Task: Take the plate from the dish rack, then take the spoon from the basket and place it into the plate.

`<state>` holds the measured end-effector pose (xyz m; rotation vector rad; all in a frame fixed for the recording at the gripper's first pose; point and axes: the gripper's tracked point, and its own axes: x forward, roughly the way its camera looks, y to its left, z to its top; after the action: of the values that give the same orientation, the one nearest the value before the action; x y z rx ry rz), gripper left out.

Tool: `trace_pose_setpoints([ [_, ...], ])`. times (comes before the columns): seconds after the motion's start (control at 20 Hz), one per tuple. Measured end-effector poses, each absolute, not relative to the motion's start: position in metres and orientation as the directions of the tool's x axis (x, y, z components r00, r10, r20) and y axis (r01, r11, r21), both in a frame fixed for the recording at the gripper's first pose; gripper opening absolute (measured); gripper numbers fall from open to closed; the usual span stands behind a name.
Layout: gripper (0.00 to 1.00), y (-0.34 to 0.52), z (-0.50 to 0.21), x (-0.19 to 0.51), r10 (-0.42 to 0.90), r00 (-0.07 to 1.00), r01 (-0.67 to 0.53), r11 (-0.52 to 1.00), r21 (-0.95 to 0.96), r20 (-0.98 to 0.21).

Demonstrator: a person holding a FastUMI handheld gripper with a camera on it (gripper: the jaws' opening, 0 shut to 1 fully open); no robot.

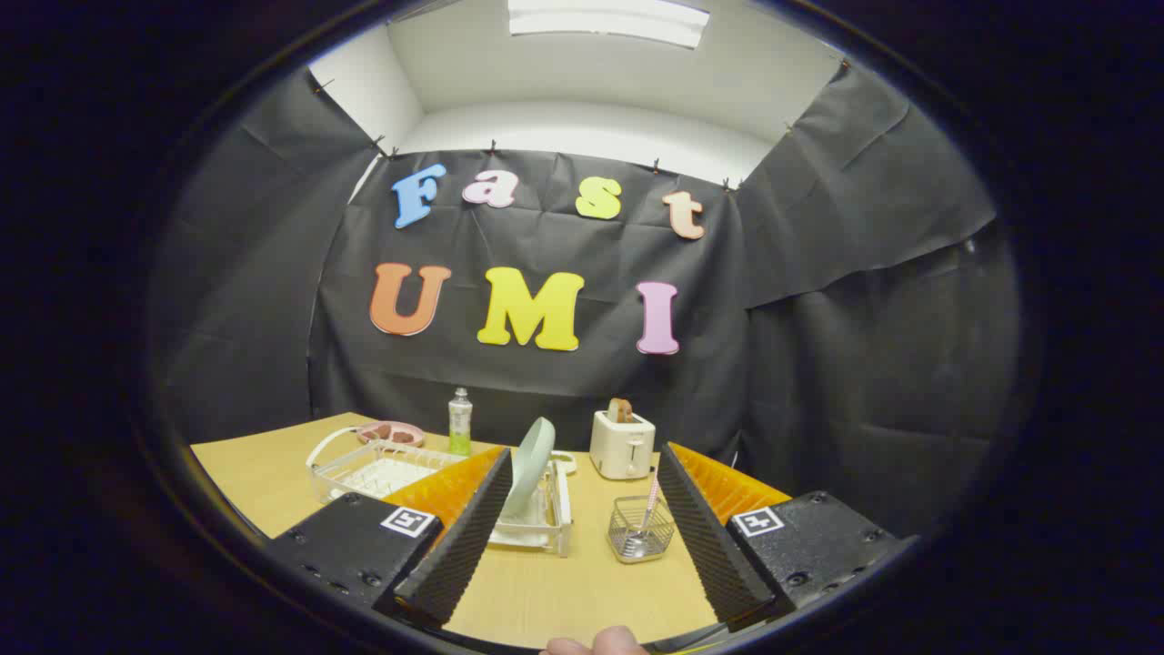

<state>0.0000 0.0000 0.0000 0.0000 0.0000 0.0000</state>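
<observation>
A pale green plate (531, 465) stands on edge in a white dish rack (549, 520) on the wooden table, just ahead of my left finger. A small wire basket (639, 530) holds a spoon (647, 514) with a pink handle, upright, close to my right finger. My gripper (582, 464) is open, its two black ribbed fingers (468, 532) spread wide with nothing between them. The rack and basket sit ahead between the fingers, apart from them.
A white toaster (622, 443) with bread in it stands beyond the basket. A green bottle (460, 421) and a pink plate with food (391, 433) sit at the back left, near a clear plastic tray (375, 472). A fingertip (596, 642) shows at the near edge.
</observation>
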Motion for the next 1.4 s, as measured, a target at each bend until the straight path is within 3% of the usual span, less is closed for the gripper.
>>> trace_pose_setpoints([
  [0.6, 1.0, -0.007, -0.001, 0.003, -0.023, 1.0, 0.023, 1.0, 0.008, -0.011],
  [1.05, 1.0, -0.006, 0.006, 0.008, 0.008, 1.0, -0.008, 1.0, -0.006, -0.018],
  [1.4, 1.0, -0.006, 0.021, 0.039, 0.089, 0.991, -0.089, 0.996, 0.008, -0.102],
])
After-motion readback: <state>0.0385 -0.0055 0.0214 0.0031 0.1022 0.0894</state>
